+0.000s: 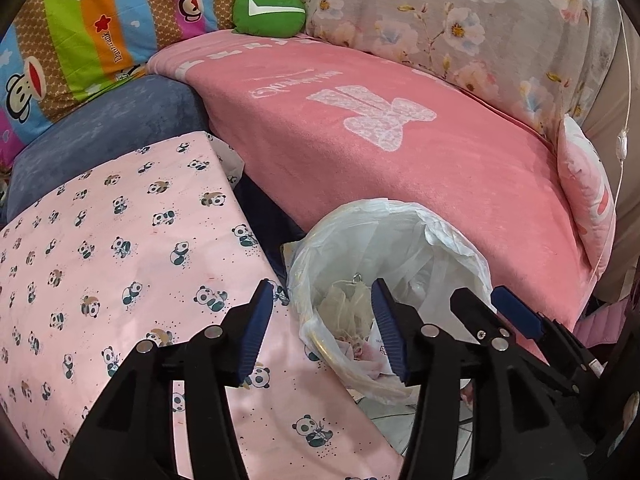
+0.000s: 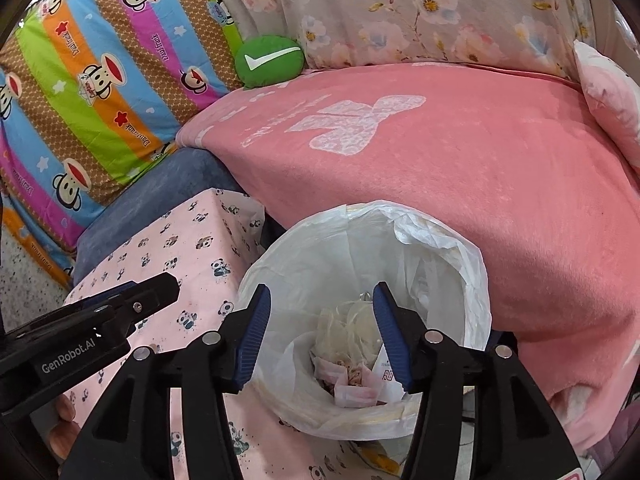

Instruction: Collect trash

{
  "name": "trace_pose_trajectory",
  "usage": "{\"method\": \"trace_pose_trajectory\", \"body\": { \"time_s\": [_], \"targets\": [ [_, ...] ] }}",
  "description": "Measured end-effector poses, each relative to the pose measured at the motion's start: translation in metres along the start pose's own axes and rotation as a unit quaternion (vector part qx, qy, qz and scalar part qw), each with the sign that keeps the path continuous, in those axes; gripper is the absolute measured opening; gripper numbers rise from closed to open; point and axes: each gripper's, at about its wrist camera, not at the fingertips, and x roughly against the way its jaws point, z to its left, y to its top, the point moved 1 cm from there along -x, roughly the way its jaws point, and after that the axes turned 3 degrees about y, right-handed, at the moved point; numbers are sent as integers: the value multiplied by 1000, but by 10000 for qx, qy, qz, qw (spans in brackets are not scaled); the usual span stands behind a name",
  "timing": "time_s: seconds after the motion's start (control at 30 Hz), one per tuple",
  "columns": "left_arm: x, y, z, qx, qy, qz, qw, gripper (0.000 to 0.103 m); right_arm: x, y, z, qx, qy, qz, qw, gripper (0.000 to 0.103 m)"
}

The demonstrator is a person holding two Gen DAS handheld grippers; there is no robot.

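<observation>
A round bin lined with a white plastic bag (image 1: pixel 448 240) (image 2: pixel 440 240) stands between the panda-print surface and the pink sofa seat. Crumpled paper and wrappers (image 2: pixel 352 384) lie at its bottom, also seen in the left wrist view (image 1: pixel 360 344). My left gripper (image 1: pixel 322 324) is open and empty, over the bin's left rim. My right gripper (image 2: pixel 320 328) is open and empty, directly above the bin's opening. The right gripper's fingers (image 1: pixel 516 312) show at the right of the left view; the left gripper (image 2: pixel 132 304) shows at the left of the right view.
A pink panda-print surface (image 1: pixel 120 272) lies left of the bin. A pink blanket (image 1: pixel 400 152) covers the sofa seat behind it, with a green round cushion (image 1: pixel 268 10), a striped monkey-print pillow (image 1: pixel 80 40) and a floral cover (image 1: pixel 480 20) at the back.
</observation>
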Motion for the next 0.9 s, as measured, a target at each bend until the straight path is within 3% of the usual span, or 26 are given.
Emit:
{"method": "trace_pose_trajectory", "body": {
  "time_s": [0.17,0.37,0.47,0.67,0.77,0.9],
  "targets": [
    [5,-7,10,50,113,0,9999,50,6,-3,7,180,-105,24,9998,55],
    [15,-19,18,-19,375,-82,9993,59,16,-10,13,418,-361,96,9984,56],
    [20,-24,21,-53,467,-106,9988,60,23,-15,17,582,-484,80,9971,67],
    [33,-37,24,-178,723,-214,9970,72,35,-26,26,867,-715,49,9937,73],
    [38,-44,26,-208,824,-255,9961,79,41,-32,25,857,-768,52,9933,85],
    [40,-51,29,-186,875,-236,9957,83,45,-38,23,843,-778,84,9934,85]
  ]
}}
